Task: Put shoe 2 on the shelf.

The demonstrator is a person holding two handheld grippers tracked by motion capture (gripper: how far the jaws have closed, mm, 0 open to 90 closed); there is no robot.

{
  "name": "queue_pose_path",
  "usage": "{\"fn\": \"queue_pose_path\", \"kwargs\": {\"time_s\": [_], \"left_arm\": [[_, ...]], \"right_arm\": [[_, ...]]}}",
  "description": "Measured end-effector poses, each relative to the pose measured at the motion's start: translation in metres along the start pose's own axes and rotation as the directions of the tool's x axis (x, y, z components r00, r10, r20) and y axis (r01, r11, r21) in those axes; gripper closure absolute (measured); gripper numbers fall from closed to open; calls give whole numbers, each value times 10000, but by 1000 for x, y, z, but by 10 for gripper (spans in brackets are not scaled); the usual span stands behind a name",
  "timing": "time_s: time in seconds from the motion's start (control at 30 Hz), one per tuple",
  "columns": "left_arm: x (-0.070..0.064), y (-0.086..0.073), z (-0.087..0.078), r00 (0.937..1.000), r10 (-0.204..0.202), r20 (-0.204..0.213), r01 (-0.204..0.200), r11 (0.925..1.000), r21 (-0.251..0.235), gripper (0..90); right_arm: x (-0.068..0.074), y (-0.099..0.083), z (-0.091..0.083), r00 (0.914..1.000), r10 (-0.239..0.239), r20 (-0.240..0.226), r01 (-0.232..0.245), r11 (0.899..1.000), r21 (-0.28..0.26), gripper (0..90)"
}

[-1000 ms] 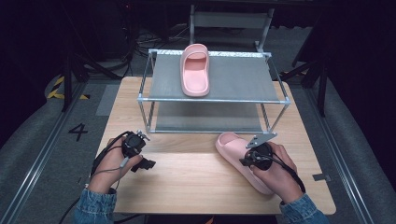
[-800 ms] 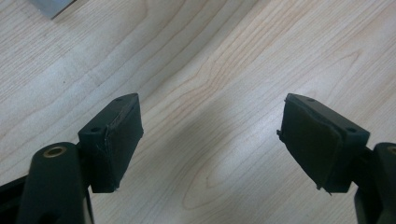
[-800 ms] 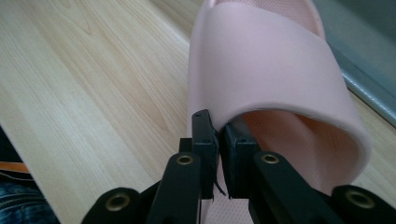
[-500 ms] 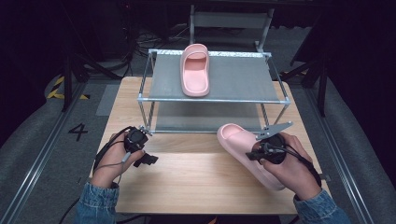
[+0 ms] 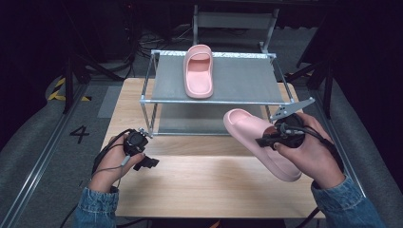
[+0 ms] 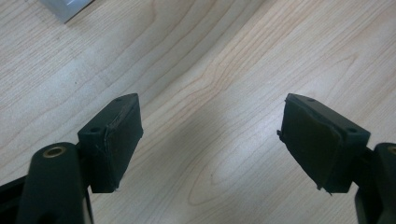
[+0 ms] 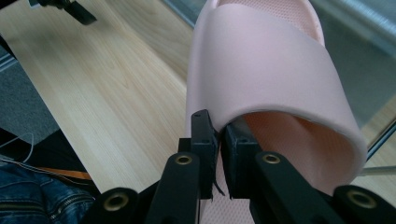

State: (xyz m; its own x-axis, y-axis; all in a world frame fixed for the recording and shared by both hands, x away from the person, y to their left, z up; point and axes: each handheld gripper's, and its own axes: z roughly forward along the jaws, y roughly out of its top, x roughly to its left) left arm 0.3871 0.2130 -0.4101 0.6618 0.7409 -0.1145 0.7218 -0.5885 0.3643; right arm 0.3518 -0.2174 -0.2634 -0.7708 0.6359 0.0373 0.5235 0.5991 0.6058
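Right hand-held gripper [image 7: 219,140] pinches slipper [image 5: 259,142] by its strap edge; lift level onto shelf [image 5: 237,83] beside its mate [image 5: 198,71], left hand-held gripper [image 6: 210,140] spread idle.

The held slipper [image 7: 275,70] is cut off at the right gripper view's top edge, toe unseen

Free room and obstacles. Bare tabletop [image 5: 204,185] lies between the left tongs [image 5: 148,163] and the right tongs [image 5: 264,141], giving open passage across the near half. Ahead of both tongs stands a metal-framed rack [image 5: 216,101]; its front posts and top rail bar straight forward travel at shelf height. A pink slipper [image 5: 198,71] occupies the rack's top ahead of the left tongs; the surface to that slipper's right, ahead of the right tongs, is bare. The second slipper [image 5: 259,142], clamped in the right tongs, juts toward the rack's front rail.
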Motion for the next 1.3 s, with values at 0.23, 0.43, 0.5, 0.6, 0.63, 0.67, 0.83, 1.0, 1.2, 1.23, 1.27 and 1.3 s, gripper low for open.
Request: {"fn": "queue_pose_path", "kwargs": {"time_s": [0.23,0.43,0.5,0.6,0.63,0.67,0.83,1.0,1.2,1.23,1.27,1.3], "left_arm": [[1,-2,-2,9999,-108,-37,108,9999,-43,217],[1,-3,-3,9999,-106,-62,106,9999,-22,216],[1,-4,-3,9999,-58,-95,58,10000,-25,216],[1,-6,-2,10000,-44,-85,44,10000,52,216],[1,-7,-2,10000,-43,-84,43,10000,83,216],[1,-7,-2,10000,-43,-84,43,10000,83,215],[2,-9,-3,9999,-13,-125,14,10000,34,212],[2,-13,-3,9999,-98,-140,99,9999,77,211],[3,-17,-5,9996,-118,-272,117,9999,-20,193],[3,-17,-5,9996,-118,-272,117,9999,-20,193],[3,-18,-5,9996,-108,-276,107,9999,-15,193],[4,-18,-5,9996,-115,-270,115,9999,-20,193]], "right_arm": [[-7,26,-20,10000,19,-12,-19,9999,-111,839],[-18,48,-28,9996,77,262,-73,9999,-155,839],[-23,55,-28,9993,102,347,-97,9998,-147,838],[-30,63,-27,9989,179,437,-171,9997,-192,837],[-33,67,-25,9986,195,498,-184,9996,-227,837],[-33,67,-25,9986,195,498,-184,9996,-227,837],[-50,83,-15,9960,390,800,-383,9992,-112,837],[-65,98,-4,9932,617,991,-633,9979,133,837],[-78,113,9,9884,697,1350,-768,9959,478,837],[-78,113,9,9884,697,1350,-768,9959,478,837],[-81,116,12,9876,671,1419,-752,9958,530,837],[-83,118,14,9867,645,1490,-735,9958,555,837]]}}
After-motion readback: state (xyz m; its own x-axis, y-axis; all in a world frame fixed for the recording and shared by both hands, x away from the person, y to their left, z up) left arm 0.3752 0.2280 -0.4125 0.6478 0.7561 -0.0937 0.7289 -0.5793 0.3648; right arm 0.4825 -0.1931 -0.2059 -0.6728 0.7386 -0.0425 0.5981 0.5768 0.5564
